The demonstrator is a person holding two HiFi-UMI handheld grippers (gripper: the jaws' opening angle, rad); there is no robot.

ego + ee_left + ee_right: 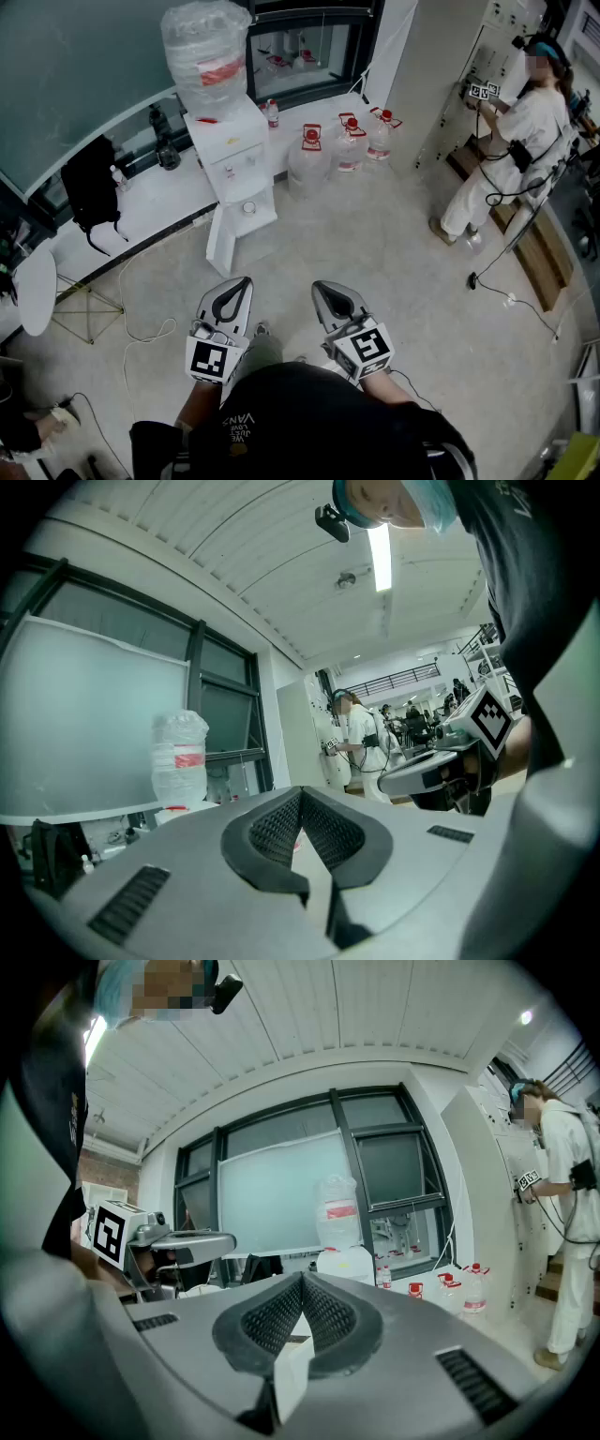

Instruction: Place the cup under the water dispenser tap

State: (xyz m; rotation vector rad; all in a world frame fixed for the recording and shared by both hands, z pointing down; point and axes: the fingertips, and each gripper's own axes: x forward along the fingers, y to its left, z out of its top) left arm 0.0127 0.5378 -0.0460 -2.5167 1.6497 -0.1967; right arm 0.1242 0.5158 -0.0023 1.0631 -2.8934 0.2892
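Both grippers empty, well back from the target.

- Your left gripper (pixel 242 283) was closed, pads meeting at the tip, nothing between them.
- Your right gripper (pixel 321 287) was the same: pads pressed together, no cup in them. The pale wedge low between the jaws read as part of the gripper itself.
- The water dispenser (pixel 232 155) stood against the window ledge ahead of you, big bottle (pixel 206 52) on top, bare floor (pixel 309 244) between it and your jaws.
- A small pale round thing (pixel 248 207) sat in the dispenser's recess, below where the taps should be. Likely the cup, but too small to be sure.

Judgement: if that round thing was the cup, the placing looked done, with nothing left but to stand clear. If not, you had no cup in hand or in view, and the whole task remained.
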